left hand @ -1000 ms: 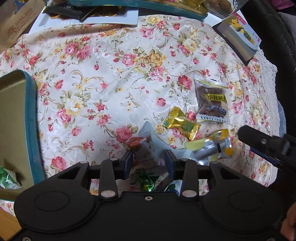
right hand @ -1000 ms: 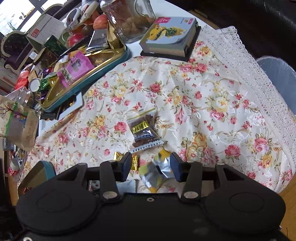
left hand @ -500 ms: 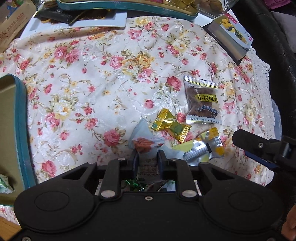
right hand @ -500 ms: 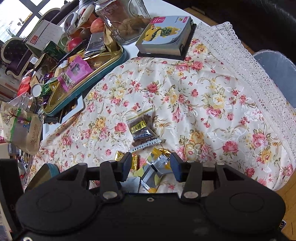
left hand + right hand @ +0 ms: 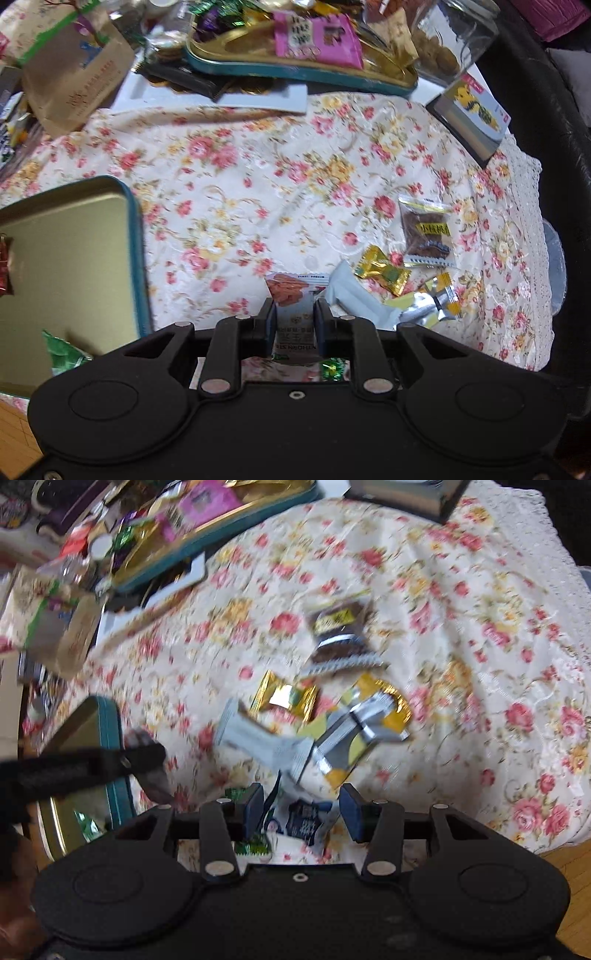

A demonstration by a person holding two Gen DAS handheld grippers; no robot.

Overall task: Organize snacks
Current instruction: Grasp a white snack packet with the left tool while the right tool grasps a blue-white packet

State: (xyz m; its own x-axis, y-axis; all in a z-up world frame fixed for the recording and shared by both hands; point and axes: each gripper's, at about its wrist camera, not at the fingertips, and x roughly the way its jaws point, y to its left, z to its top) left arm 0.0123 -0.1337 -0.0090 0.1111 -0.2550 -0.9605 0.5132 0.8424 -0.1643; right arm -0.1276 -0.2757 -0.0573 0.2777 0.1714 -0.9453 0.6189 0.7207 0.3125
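Observation:
My left gripper (image 5: 294,321) is shut on a white snack packet with a biscuit picture (image 5: 293,301), lifted above the floral cloth. A teal-rimmed gold tin (image 5: 70,266) lies to its left, holding a green candy (image 5: 62,356) and a red one (image 5: 4,266). On the cloth to the right lie a pale grey packet (image 5: 354,295), a gold candy (image 5: 382,269), a silver-yellow packet (image 5: 430,301) and a brown walnut packet (image 5: 426,230). My right gripper (image 5: 301,810) is open above a white-blue packet (image 5: 304,821); the view is blurred.
A second teal tin (image 5: 295,70) full of snacks, a glass jar (image 5: 450,40), a paper bag (image 5: 74,85) and a small box (image 5: 472,118) crowd the table's far side. The lace cloth edge (image 5: 535,258) drops off at the right. The left gripper's arm (image 5: 74,768) shows in the right wrist view.
My left gripper closed on the biscuit packet and lifted it, moving back toward the tin. My right gripper moved left and nearer over the pile, its view now blurred.

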